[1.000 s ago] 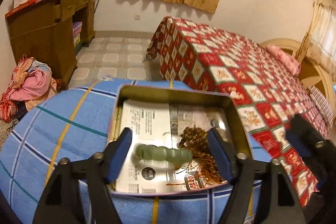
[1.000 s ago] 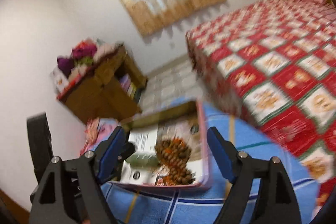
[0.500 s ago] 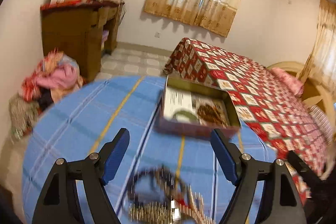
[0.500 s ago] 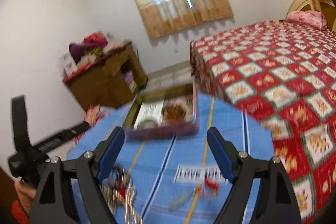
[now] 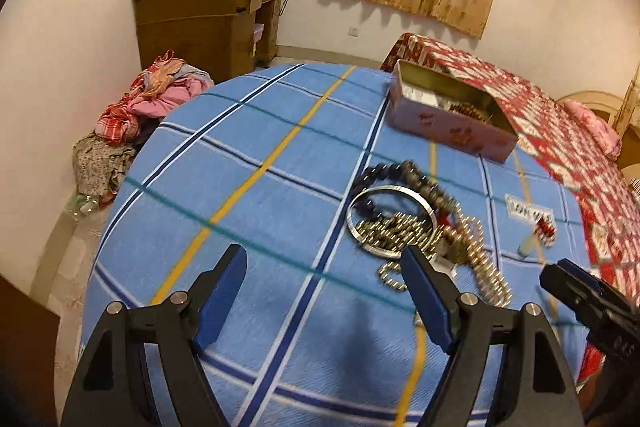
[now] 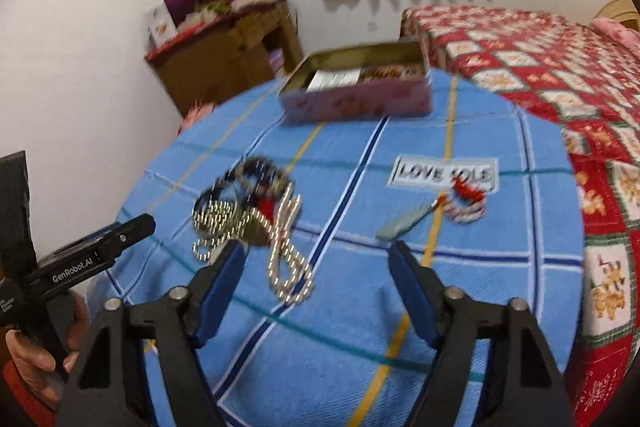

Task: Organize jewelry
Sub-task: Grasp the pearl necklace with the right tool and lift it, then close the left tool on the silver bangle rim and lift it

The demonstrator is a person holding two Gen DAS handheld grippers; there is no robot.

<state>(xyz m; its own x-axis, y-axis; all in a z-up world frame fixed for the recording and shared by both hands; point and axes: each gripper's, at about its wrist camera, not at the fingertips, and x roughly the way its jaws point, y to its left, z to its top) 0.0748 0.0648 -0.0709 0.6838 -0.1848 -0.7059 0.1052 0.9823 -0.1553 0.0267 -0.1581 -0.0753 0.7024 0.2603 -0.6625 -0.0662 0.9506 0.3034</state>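
A tangle of jewelry [image 5: 400, 219] lies on the blue checked tablecloth [image 5: 240, 163]: a silver bangle, dark beads and gold bead chains. My left gripper [image 5: 324, 291] hovers open just left of the tangle with nothing between its fingers. In the right wrist view the same tangle [image 6: 248, 203] trails a pale bead chain [image 6: 288, 267] toward my right gripper [image 6: 318, 287]. Its jaws are closing, with only the chain's end lying on the cloth between the fingertips, untouched. A green pendant [image 6: 400, 227] with a red tassel [image 6: 466, 199] lies apart. The open pink tin [image 6: 356, 87] stands at the far edge.
A bed with a red patterned quilt [image 6: 560, 59] borders the table's right side. A wooden desk [image 5: 208, 23] piled with clothes stands by the wall, with a heap of clothes [image 5: 152, 103] on the floor. The left gripper's body [image 6: 92, 255] and a hand [image 6: 32, 359] show at left.
Both grippers have drawn back from above the tin to the near part of the table, bringing the loose jewelry into view. The right gripper's jaws have narrowed.
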